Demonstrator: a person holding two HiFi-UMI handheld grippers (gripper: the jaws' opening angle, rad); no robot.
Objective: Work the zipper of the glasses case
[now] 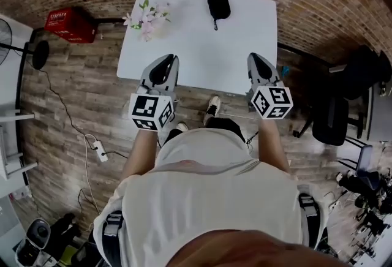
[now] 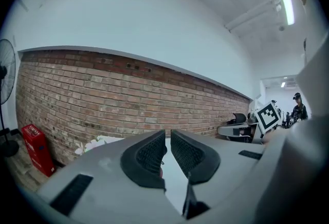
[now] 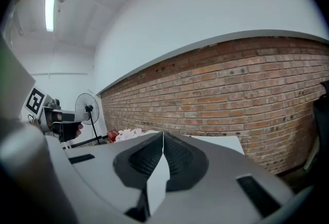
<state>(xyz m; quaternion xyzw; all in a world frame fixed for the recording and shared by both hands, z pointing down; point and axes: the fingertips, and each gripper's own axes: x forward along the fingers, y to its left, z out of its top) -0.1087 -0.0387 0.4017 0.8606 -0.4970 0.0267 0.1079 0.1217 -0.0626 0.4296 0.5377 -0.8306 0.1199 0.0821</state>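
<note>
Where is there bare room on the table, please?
The middle of the table is bare, between the flowers, the glasses case, the left gripper and the right gripper; so is the far right corner. Only the far left corner is crowded.

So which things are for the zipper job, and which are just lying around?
For the job:
- black glasses case, on the white table
- left tool and right tool, both shut and empty

Just lying about:
- flowers on the table
- red box
- fan
- office chair
- power strip on the floor
</note>
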